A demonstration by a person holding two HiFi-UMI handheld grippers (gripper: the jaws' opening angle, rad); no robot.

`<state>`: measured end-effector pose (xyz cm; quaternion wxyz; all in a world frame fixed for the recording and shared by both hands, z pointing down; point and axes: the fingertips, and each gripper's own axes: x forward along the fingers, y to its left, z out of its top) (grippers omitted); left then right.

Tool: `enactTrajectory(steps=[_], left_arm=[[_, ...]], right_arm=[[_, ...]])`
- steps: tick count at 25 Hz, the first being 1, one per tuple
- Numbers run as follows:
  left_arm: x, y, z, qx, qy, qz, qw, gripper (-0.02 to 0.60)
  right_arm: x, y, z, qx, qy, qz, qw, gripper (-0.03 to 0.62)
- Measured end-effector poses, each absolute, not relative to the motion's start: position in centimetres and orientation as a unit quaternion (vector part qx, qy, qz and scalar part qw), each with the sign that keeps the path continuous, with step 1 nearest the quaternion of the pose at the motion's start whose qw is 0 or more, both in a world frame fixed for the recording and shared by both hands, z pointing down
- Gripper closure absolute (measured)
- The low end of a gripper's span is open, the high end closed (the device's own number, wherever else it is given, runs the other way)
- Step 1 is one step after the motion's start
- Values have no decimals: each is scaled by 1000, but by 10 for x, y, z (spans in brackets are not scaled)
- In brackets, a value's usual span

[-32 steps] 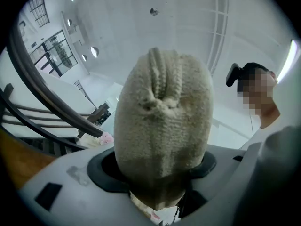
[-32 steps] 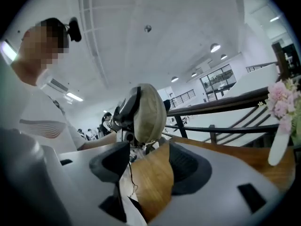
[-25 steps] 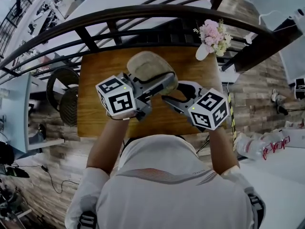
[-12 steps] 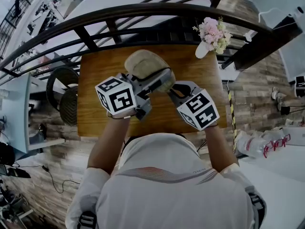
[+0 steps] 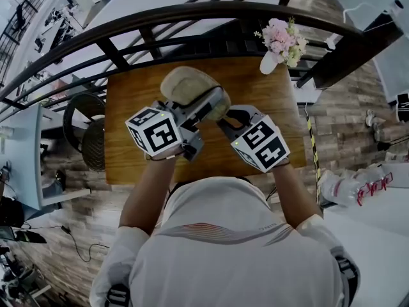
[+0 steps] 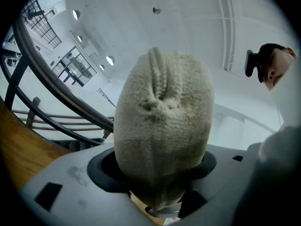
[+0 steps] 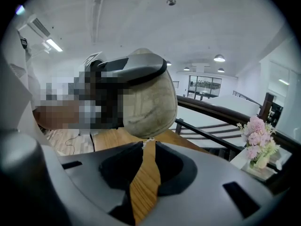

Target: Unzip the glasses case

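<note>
A fuzzy beige glasses case (image 5: 184, 84) is held up above the wooden table (image 5: 128, 142). My left gripper (image 5: 214, 104) is shut across its near end; in the left gripper view the case (image 6: 162, 126) fills the gap between both pads, zipper seam facing up. My right gripper (image 5: 221, 121) meets the case's lower end from the right. In the right gripper view its jaws (image 7: 146, 144) are nearly together and opening slightly, with a small pale zipper pull (image 7: 148, 139) pinched at their tips under the case (image 7: 148, 102).
A white vase of pink flowers (image 5: 281, 42) stands at the table's far right corner. A dark curved railing (image 5: 192, 15) runs just behind the table. A dark chair (image 5: 86, 130) sits to the left of the table.
The right gripper moved left up to the case's end and its jaws went from wide apart to almost together. The left gripper kept its hold on the case.
</note>
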<state>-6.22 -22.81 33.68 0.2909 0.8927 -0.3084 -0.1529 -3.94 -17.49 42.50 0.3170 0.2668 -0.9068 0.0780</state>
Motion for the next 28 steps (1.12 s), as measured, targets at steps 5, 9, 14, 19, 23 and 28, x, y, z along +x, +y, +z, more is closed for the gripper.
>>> enactTrajectory(steps=[5,9,14,19,23,28], left_arm=[[-56,-224,342,902,-317,-127,263,270],[-55,-223,342,904,-314,-127,260,270],[-65,-230,349,888,-329,-145,287,270],[-66,-231,351,890,-331,-139,281,270],[-60,-228,352,899,-332,-118,260,270],[-55,-223,352,908,-334,-92,237,270]], right_arm=[[-43,-176,431,270,-902,88,325,453],[-37,-181,438,287,-892,98,336,512],[-34,-181,431,283,-900,106,315,505],[-38,-183,432,284,-899,97,320,482],[-37,-182,435,282,-892,60,347,483],[-39,-178,443,273,-875,-27,399,520]])
